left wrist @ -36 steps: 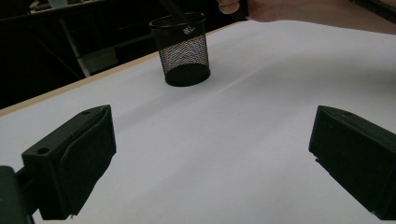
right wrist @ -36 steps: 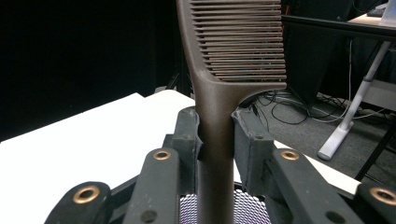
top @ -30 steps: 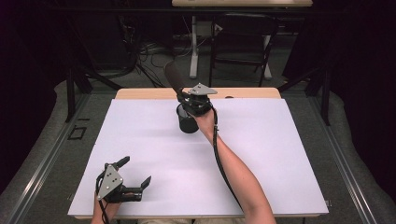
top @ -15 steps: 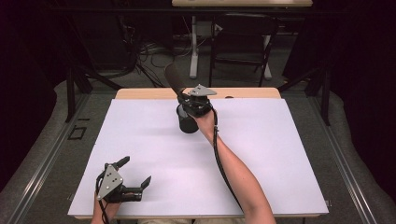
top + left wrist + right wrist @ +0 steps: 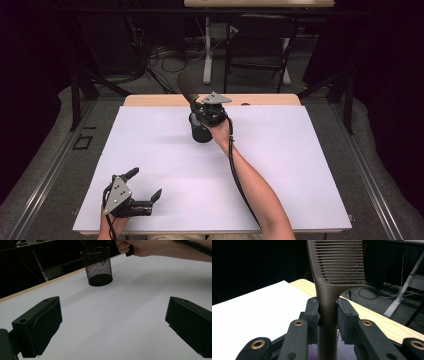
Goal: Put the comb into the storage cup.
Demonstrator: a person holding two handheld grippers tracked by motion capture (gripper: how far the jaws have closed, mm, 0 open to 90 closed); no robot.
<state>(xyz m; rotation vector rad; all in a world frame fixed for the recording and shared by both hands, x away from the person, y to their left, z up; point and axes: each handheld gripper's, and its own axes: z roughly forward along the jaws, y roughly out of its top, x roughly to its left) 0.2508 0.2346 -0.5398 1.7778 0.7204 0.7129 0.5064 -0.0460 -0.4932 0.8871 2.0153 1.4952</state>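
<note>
White table (image 5: 300, 165), comb (image 5: 329, 302) clamped between right gripper (image 5: 327, 312) jaws, over mesh cup (image 5: 97, 266)

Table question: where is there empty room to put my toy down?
Plenty. The white table is bare right of the person's forearm, and bare between the mesh cup and the left claw. It is crowded only at the far middle, where the right claw holds a comb over the cup.
</note>
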